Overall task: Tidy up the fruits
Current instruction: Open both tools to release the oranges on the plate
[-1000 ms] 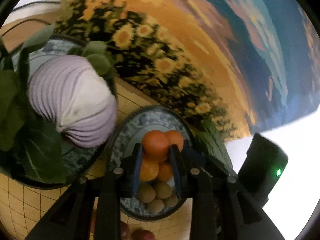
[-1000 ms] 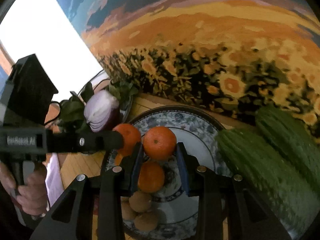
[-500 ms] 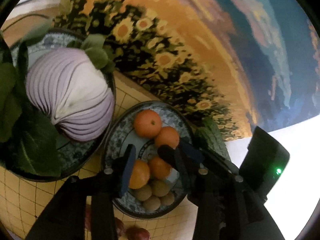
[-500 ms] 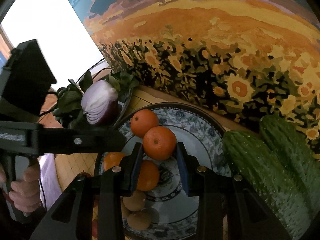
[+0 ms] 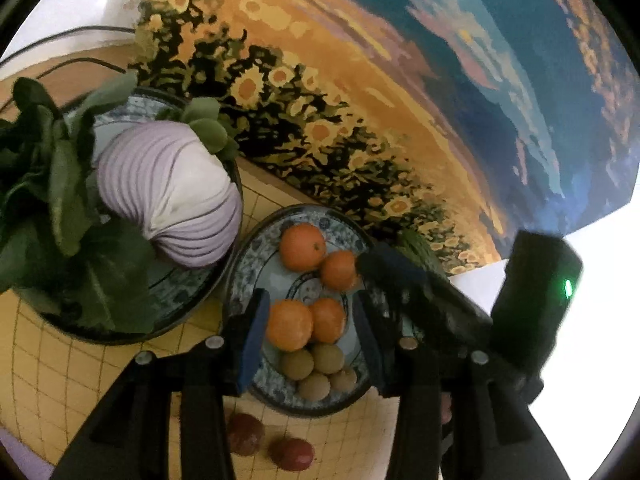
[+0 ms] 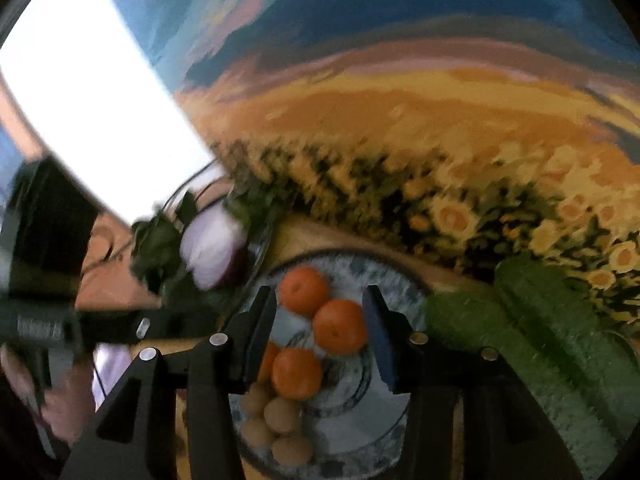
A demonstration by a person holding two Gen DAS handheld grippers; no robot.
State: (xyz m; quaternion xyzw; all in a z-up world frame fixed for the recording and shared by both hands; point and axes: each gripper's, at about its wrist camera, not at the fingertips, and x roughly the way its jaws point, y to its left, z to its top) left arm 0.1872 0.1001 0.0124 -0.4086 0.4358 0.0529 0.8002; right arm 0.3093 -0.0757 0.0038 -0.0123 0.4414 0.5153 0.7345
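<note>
A blue patterned plate (image 5: 256, 248) holds several oranges (image 5: 302, 246) and several small brown fruits (image 5: 297, 363). It also shows in the right wrist view (image 6: 404, 284), with the oranges (image 6: 339, 331) and brown fruits (image 6: 280, 414) on it. My left gripper (image 5: 307, 334) is open and empty above the plate's near side. My right gripper (image 6: 320, 330) is open and empty above the oranges; it appears in the left wrist view (image 5: 384, 264) over the plate's right rim. Two dark red fruits (image 5: 291, 454) lie on the mat in front of the plate.
A second plate (image 5: 188, 288) to the left holds a halved purple onion (image 5: 172, 200) and leafy greens (image 5: 60, 220). Two cucumbers (image 6: 560, 340) lie right of the fruit plate. A sunflower painting (image 5: 360, 100) stands behind. The table has a yellow grid mat (image 5: 40, 380).
Both grippers let go of their oranges, which now rest on the plate. The left opened first and drew back; the right opened last and lifted away.
</note>
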